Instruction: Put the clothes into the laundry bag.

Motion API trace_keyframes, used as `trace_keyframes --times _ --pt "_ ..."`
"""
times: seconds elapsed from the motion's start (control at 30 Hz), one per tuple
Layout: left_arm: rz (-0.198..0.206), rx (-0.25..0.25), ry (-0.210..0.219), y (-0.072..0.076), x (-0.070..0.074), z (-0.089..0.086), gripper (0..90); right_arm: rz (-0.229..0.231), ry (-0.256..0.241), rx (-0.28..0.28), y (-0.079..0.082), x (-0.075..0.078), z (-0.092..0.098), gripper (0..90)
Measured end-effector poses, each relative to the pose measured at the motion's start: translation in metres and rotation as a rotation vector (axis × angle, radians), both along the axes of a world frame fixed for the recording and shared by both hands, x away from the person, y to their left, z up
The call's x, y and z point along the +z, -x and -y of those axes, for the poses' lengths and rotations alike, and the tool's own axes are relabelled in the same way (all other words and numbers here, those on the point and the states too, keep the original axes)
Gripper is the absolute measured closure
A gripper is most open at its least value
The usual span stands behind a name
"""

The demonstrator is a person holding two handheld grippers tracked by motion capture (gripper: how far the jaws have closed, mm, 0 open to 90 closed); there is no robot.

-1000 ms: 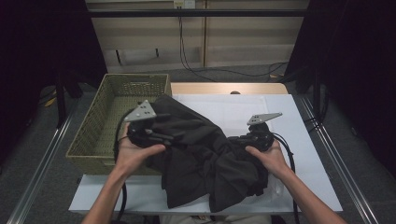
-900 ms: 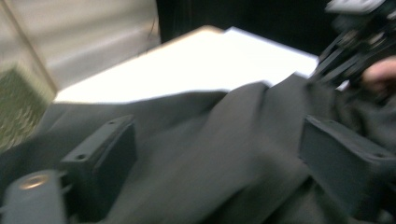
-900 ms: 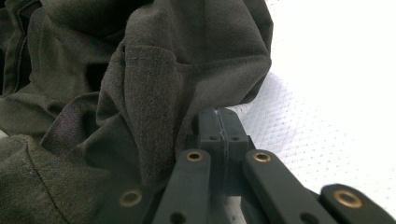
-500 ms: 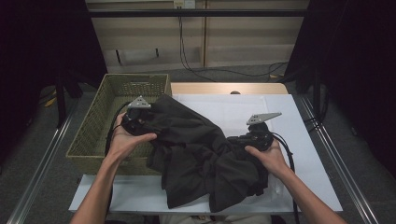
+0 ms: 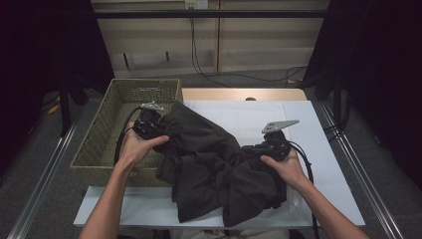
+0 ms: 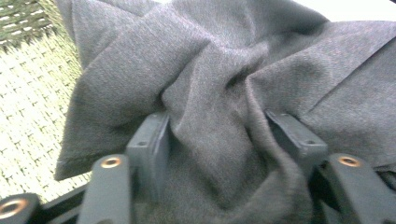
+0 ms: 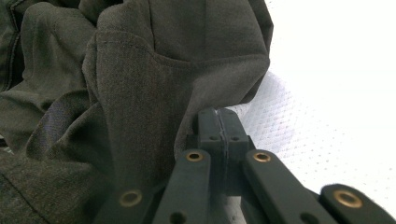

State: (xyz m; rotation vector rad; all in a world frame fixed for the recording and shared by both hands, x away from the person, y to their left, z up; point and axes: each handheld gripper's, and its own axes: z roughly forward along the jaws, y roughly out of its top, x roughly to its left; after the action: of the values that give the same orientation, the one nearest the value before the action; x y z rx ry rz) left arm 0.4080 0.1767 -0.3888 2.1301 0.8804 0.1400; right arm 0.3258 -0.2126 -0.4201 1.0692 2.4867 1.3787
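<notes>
A desk (image 5: 318,149) sits mid-frame in the high view, with a basket (image 5: 99,144) against its left side. A garment (image 5: 214,169) sprawls over the centre and lower part of the desk, its upper-left corner reaching over the basket's right rim. The left gripper (image 5: 149,122) sits at that corner, inside the basket's right edge; in the left gripper view the cloth bunches between its fingers (image 6: 149,140). The right gripper (image 5: 271,147) lies at the garment's right edge, centre-right.

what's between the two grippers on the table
In the high view, the bunched dark garment spans the whole stretch from the left gripper beside the wicker basket to the right gripper.
</notes>
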Motion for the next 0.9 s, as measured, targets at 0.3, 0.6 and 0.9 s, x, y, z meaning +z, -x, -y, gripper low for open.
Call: trace_keyframes --times 0.3,0.6,0.9 --pt "0.028 0.066 0.061 0.002 0.006 -0.007 59.9 0.001 -0.005 -0.005 -0.001 0.0 0.0 90.0" --pt "0.05 0.087 0.059 0.001 0.011 -0.007 78.8 0.0 0.001 0.0 -0.002 0.001 -0.002 90.0" --pt "0.119 0.016 0.093 0.023 0.031 0.01 86.9 -0.005 0.0 -0.008 -0.003 -0.001 0.0 90.0"
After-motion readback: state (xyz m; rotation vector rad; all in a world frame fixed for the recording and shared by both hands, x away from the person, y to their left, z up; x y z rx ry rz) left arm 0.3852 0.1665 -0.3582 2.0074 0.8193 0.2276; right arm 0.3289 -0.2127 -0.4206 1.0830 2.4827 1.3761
